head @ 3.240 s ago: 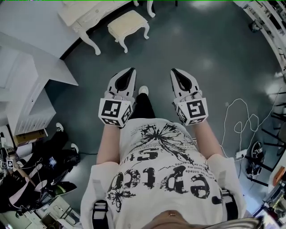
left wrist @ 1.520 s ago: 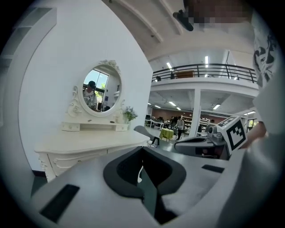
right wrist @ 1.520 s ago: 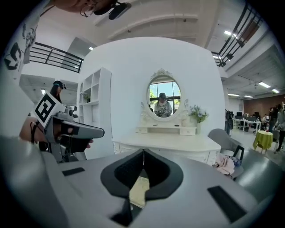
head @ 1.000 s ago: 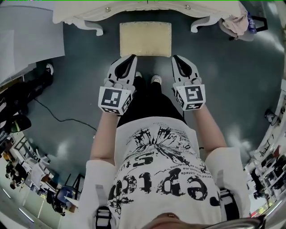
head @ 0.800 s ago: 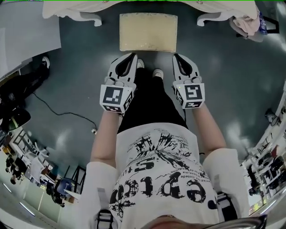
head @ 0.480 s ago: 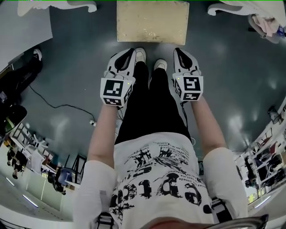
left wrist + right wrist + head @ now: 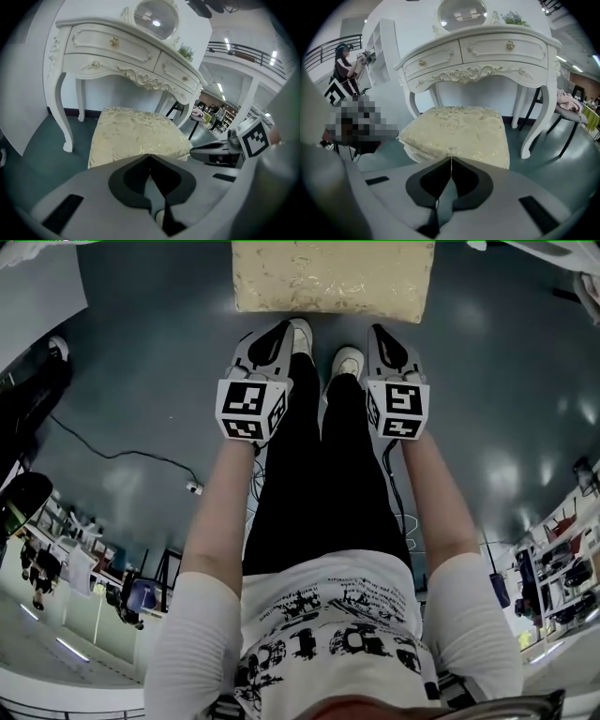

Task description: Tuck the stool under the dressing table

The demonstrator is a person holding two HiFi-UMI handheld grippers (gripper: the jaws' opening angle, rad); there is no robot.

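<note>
A cream upholstered stool (image 7: 333,276) stands on the dark floor just ahead of the person's feet, and fills the middle of the left gripper view (image 7: 136,133) and the right gripper view (image 7: 459,131). Behind it stands the white carved dressing table (image 7: 112,51) (image 7: 487,56) with an oval mirror. My left gripper (image 7: 278,329) and right gripper (image 7: 380,331) hover side by side just short of the stool's near edge. Both are shut and hold nothing; the jaw tips meet in each gripper view.
A white panel (image 7: 37,287) lies at the upper left. A black cable (image 7: 122,454) runs across the floor at the left. A chair with pink cloth (image 7: 569,105) stands right of the table. A person (image 7: 344,65) stands far off at the left in the right gripper view.
The person has walked up to the stool. It has grown larger and slid to the top of the head view, with the table now out of that view. Both grippers stayed shut.
</note>
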